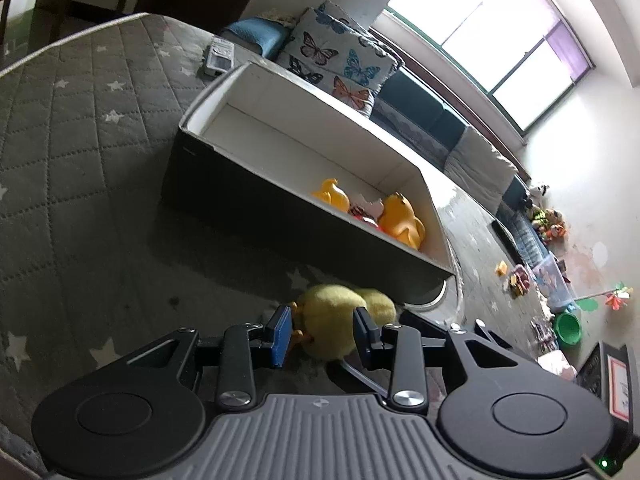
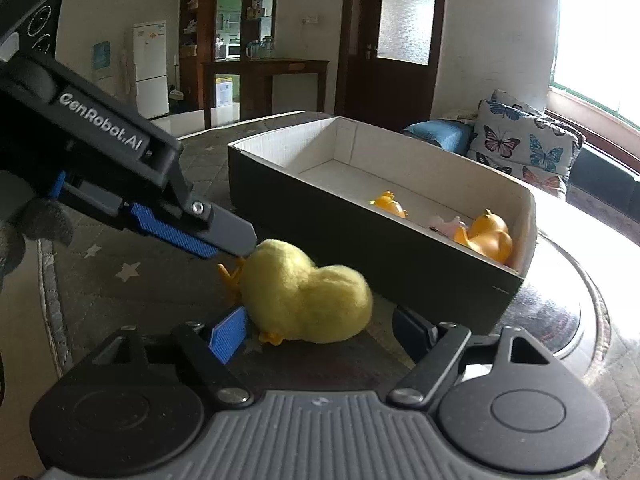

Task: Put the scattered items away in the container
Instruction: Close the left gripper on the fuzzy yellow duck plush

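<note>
A fluffy yellow plush chick [image 2: 304, 292] lies on its side on the grey star-patterned mat, just in front of the dark box [image 2: 360, 236] with white inside walls. My left gripper [image 1: 323, 334] is open with its two fingers on either side of the chick [image 1: 332, 320], not squeezing it; it also shows from the side in the right wrist view [image 2: 224, 240]. My right gripper [image 2: 320, 328] is open and wide, its fingers flanking the chick from the near side. Orange rubber ducks [image 2: 486, 234] and a pink toy [image 2: 446, 226] lie in the box.
The box [image 1: 256, 200] stands on a round table with the quilted mat [image 1: 80, 160]. A remote [image 1: 218, 58] lies beyond the box. A butterfly cushion [image 2: 524, 144] and sofa are behind. Toys and a green bowl [image 1: 568, 328] lie on the floor at right.
</note>
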Tool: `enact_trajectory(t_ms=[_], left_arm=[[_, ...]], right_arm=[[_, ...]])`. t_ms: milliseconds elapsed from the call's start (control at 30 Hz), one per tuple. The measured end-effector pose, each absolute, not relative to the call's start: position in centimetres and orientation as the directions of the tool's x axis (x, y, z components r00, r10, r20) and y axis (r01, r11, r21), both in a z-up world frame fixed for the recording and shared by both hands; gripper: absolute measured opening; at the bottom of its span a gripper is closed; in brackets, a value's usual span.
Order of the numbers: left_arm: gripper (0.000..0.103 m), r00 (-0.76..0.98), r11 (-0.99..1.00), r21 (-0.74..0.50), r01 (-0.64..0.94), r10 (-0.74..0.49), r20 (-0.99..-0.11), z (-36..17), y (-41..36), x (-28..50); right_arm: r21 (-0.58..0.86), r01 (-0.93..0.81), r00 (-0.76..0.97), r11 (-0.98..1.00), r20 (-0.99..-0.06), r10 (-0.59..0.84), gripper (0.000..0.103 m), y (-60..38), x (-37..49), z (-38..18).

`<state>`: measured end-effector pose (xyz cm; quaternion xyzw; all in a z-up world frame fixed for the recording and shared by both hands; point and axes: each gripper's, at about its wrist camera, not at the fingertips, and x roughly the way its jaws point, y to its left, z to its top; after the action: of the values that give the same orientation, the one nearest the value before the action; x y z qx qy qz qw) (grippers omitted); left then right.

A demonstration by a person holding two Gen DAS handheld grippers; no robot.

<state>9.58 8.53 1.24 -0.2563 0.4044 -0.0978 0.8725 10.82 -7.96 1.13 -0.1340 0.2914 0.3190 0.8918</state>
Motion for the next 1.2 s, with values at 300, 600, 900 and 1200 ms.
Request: enact_trajectory(t_ms=[300, 600, 900, 1200], left_arm=[[0.037, 0.645, 0.854, -0.518, -0.046, -0.37, -0.668, 0.7, 8.5, 9.8], [0.037, 0.654, 0.857, -0.51, -0.074, -0.345, -0.673, 0.5, 9.5, 9.8], [0.037, 0.664, 0.854, -0.516, -0.066, -0.349, -0.661, 1.0, 9.6, 9.6], [0.038, 0.658, 0.843, -0.532, -0.083, -0.354, -0.664, 0.9, 8.9, 10.6]], right_arm=[[-0.069, -0.692, 0.606, 0.719, -0.598, 0.525, 0.082, -6.9, 9.6, 1.1], [-0.082, -0.758, 0.556, 0.647, -0.598, 0.577, 0.082, -6.9, 6.7, 1.1], [-0.112, -0.726, 0.603, 0.678, -0.578, 0.55, 0.081, -7.4, 6.9, 1.6], [-0.114, -0.708, 0.611, 0.697, -0.594, 0.523, 0.065, -6.9, 8.9, 1.0]])
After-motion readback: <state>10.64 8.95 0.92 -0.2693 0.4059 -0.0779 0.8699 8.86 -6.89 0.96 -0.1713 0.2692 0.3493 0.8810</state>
